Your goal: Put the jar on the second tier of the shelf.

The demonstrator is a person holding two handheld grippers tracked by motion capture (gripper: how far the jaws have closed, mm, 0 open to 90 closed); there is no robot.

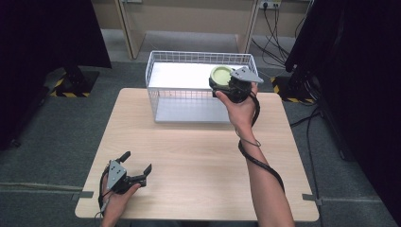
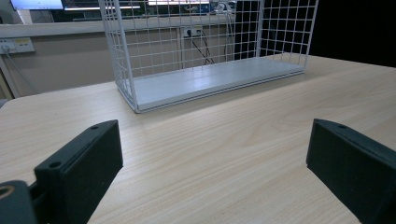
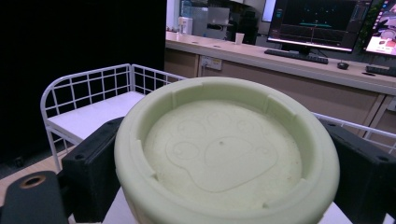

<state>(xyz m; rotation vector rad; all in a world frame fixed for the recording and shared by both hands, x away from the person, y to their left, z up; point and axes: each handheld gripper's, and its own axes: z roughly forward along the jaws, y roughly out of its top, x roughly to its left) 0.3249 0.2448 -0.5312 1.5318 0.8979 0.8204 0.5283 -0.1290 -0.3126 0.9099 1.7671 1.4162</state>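
Right gripper (image 1: 226,84) clamps pale green round plastic bowl (image 3: 224,154) between both black jaws, above right end of white wire basket (image 1: 189,66). Bowl turned so flat face shows: embossed paw print in centre, thick raised rim with small notches. Basket stands at far edge of light wooden table (image 1: 198,161). Left gripper (image 1: 137,168) rests near table's front left corner, jaws wide apart, nothing between.

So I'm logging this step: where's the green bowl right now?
In the high view the green bowl is held in the right gripper above the right end of the wire basket.
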